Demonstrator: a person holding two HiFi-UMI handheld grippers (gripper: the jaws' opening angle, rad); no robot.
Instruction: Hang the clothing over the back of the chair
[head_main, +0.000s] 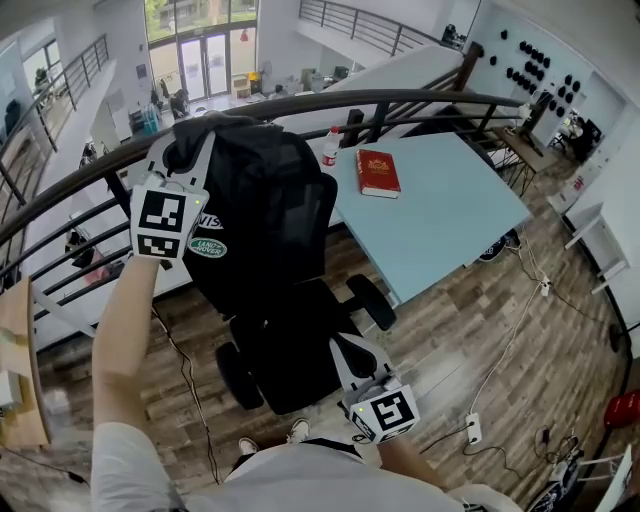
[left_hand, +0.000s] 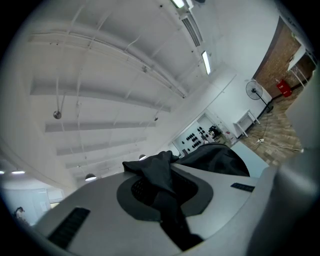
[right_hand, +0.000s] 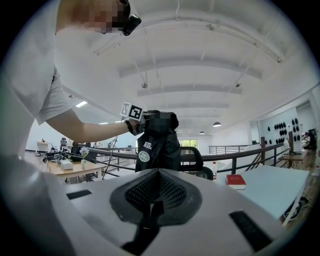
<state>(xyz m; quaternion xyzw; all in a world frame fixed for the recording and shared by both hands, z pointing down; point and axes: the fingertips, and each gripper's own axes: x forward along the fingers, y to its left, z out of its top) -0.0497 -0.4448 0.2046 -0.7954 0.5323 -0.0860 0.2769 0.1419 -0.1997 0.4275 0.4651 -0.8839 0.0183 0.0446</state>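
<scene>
Your clothing (head_main: 262, 205) is a black, slightly glossy garment. It has a white lettered patch and a green oval badge low on the side facing you. It hangs in long folds, bunched into a dark knot at the top.

That top edge is up at your left gripper (head_main: 188, 135), which you hold raised above the chair (head_main: 292, 362). Its jaws are clamped on a fold of the black fabric, which stands up between the pads and trails down over the near jaw. From there the garment drops along the chair's backrest and covers most of it. Only the right edge of the backrest shows beside the cloth. You cannot tell whether the fabric already rests on the top of the backrest or only hangs against it.

Your right gripper (head_main: 347, 348) is low, near your body by the seat's front right corner, well apart from the garment. Its jaws are together with nothing between them.

Count one garment, one chair and two grippers. On the pale blue table (head_main: 450, 235) just behind the chair lie one red book (head_main: 378, 172) and one bottle (head_main: 331, 146) with a red cap.
</scene>
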